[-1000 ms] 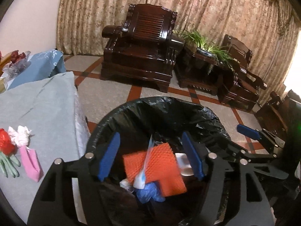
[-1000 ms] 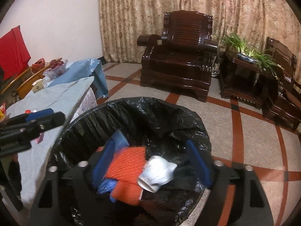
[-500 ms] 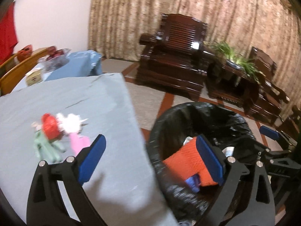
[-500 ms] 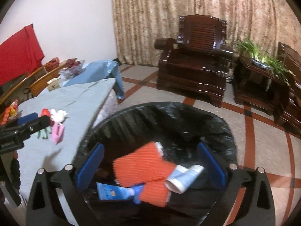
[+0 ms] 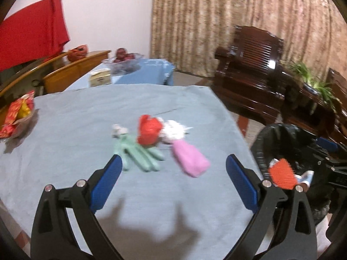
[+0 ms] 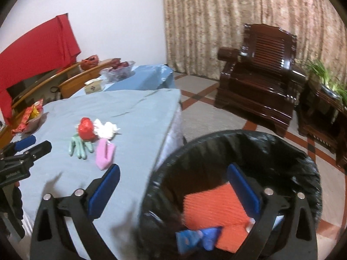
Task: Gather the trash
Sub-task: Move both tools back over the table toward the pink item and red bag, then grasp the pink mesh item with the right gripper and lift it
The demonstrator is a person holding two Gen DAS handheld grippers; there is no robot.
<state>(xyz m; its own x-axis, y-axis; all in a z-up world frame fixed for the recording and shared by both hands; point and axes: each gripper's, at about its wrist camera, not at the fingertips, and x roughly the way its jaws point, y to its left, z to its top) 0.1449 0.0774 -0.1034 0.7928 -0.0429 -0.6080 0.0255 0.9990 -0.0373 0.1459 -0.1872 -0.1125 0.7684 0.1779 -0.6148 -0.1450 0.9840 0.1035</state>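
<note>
Trash lies both on the tabletop (image 5: 65, 134) and in the black-lined bin (image 6: 260, 151) beside its edge. Inside the bin sits an orange mesh pad (image 6: 212, 203). On the blue cloth, clustered together: a green glove (image 5: 138, 153), pink wrapper (image 5: 190, 158), red crumpled piece (image 5: 149, 132) and white tissue (image 5: 173, 130). Left gripper (image 5: 172, 186) and right gripper (image 6: 173, 190) both have fingers spread wide, empty.

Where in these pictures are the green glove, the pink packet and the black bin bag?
green glove (image 5: 138, 153), left wrist view, on its palm
pink packet (image 5: 189, 159), left wrist view, on its middle
black bin bag (image 6: 243, 149), right wrist view, on its far inner wall
</note>
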